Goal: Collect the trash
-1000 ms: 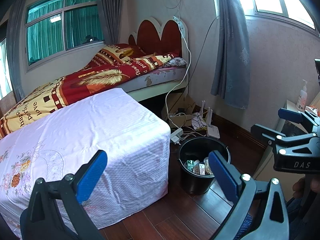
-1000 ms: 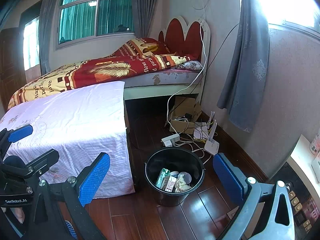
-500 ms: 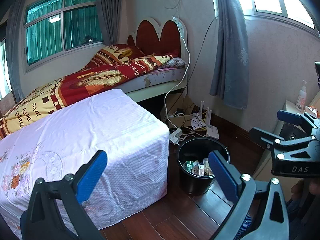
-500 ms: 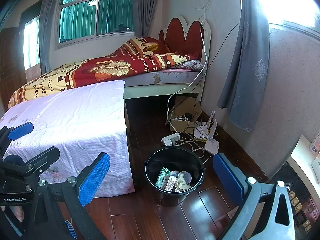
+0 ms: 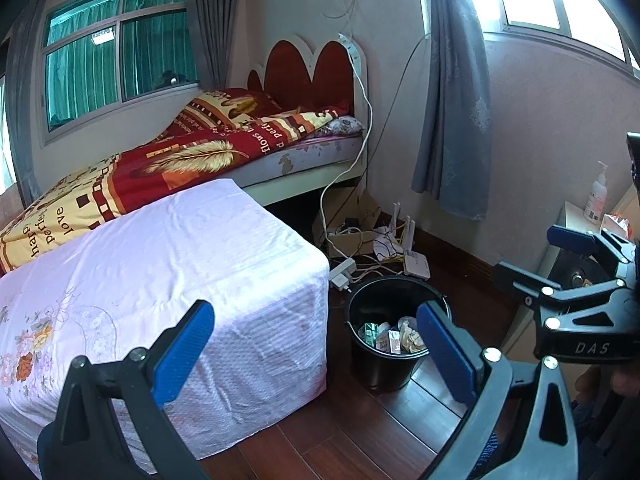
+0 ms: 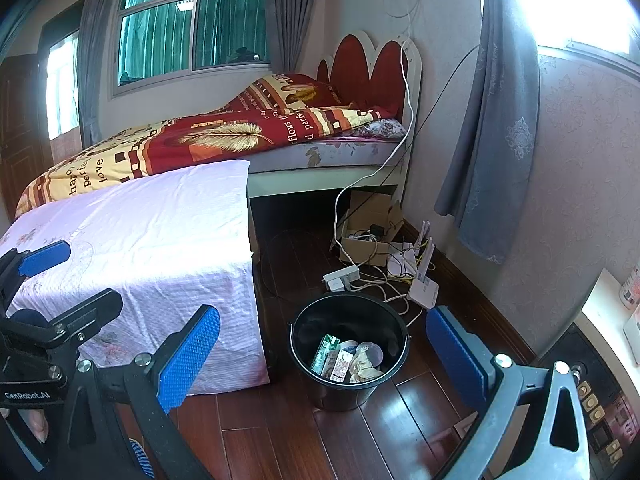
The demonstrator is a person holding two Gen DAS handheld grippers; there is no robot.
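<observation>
- Ahead of and below both hand-held grippers, a black bucket (image 6: 349,350) stands upright on the dark wooden floor (image 6: 280,440), its mouth open upward, just beside the corner of a block draped in a pale lilac sheet (image 6: 152,240).
- Inside the bucket lies the trash (image 6: 347,361): a green-and-white carton leaning on end, a small printed box, a round foil lid and crumpled paper; labels are too small to read, and in the left wrist view one blue pad covers part of the bucket's rim.
- The left hand-held gripper (image 5: 316,354) is spread wide, holding nothing.
- The right hand-held gripper (image 6: 322,354) is likewise spread wide and empty.
- Beyond the bucket, a tangle of cables, a power strip (image 6: 341,277) and a white router (image 6: 423,289) sit by the wall.
- Farther off, a bed (image 6: 320,152) carries a red and yellow blanket.
- Only fingertips of the person show at the frame edges.
</observation>
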